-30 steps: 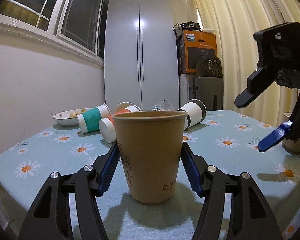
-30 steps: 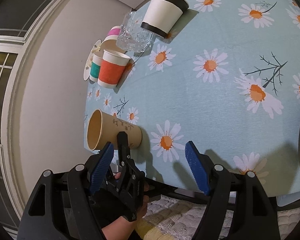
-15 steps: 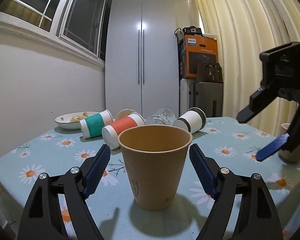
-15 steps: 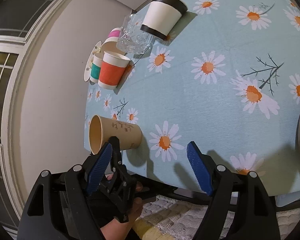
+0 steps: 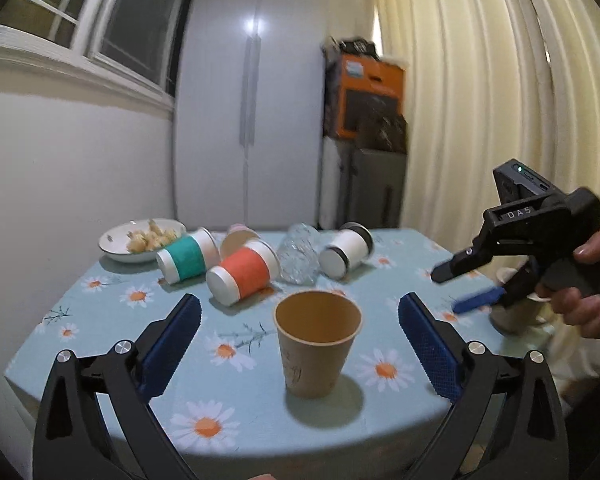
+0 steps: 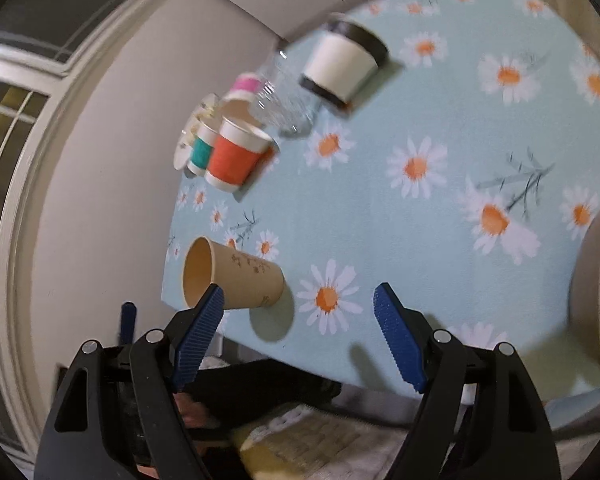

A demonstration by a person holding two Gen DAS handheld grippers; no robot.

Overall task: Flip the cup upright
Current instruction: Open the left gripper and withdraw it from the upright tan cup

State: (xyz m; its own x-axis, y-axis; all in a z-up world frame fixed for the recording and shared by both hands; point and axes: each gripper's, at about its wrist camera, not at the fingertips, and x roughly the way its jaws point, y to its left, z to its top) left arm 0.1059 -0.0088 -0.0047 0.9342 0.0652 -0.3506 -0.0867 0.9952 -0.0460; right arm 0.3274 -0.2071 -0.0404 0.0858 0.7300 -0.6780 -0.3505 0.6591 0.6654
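- The brown paper cup point(image 5: 318, 344) stands upright, mouth up, on the daisy-cloth surface point(image 5: 100, 312), near its front edge.
- The left gripper point(image 5: 300, 344) has its fingers spread wide, clear of both cup walls; the right gripper point(image 6: 298, 336) is equally wide, holding nothing.
- Best withdrawal: pull straight back and level, so neither pad clips the light cup.

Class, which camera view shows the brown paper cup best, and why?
The left wrist view: the brown paper cup stands upright and whole between the open left claw. In the right wrist view it appears sideways, its rim partly hidden by a claw finger.
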